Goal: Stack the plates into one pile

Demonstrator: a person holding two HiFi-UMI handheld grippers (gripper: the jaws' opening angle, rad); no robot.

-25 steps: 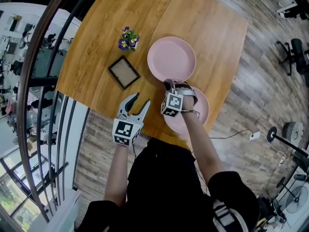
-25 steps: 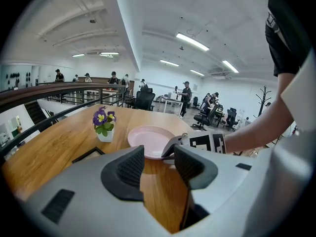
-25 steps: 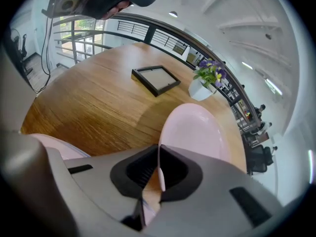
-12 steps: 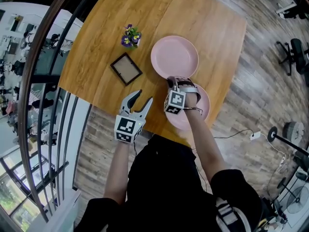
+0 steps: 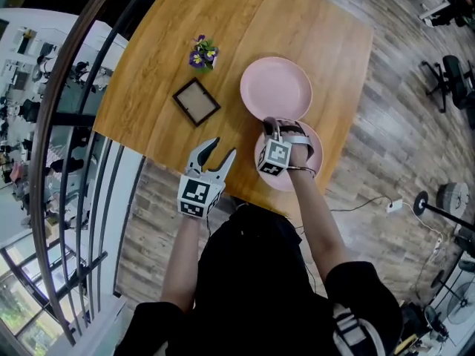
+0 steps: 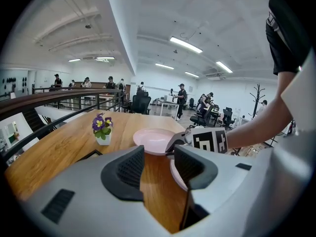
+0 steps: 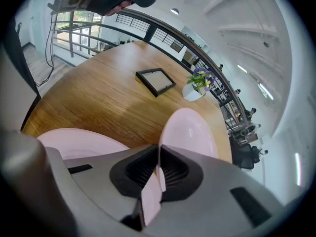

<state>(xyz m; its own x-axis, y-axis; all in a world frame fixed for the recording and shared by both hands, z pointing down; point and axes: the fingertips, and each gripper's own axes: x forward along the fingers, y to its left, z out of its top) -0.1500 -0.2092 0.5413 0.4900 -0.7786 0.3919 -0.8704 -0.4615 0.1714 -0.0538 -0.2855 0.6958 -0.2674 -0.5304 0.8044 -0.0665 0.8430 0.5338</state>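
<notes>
Two pink plates lie on the wooden table [image 5: 185, 21]. My right gripper [image 5: 276, 129] is shut on the near rim of the far plate [image 5: 276, 87]. The right gripper view shows that rim [image 7: 187, 127] pinched between the pads [image 7: 143, 169]; the jaws have just been opening slightly, with the rim still between them. The near plate [image 5: 315, 162] lies under this gripper, partly hidden by my hand, and appears low and left as the second plate [image 7: 74, 142]. My left gripper [image 5: 215, 154] hangs open and empty over the table's near edge, left of both plates [image 6: 153, 139].
A dark picture frame [image 5: 197, 101] lies flat left of the far plate. Beyond it stands a small pot of purple flowers [image 5: 202, 54]. A curved black railing [image 5: 82, 124] runs along the table's left side. The table ends just past the near plate.
The right gripper has risen slightly with the far plate's near rim. The left gripper has drifted a little along the table's near edge, still open.
</notes>
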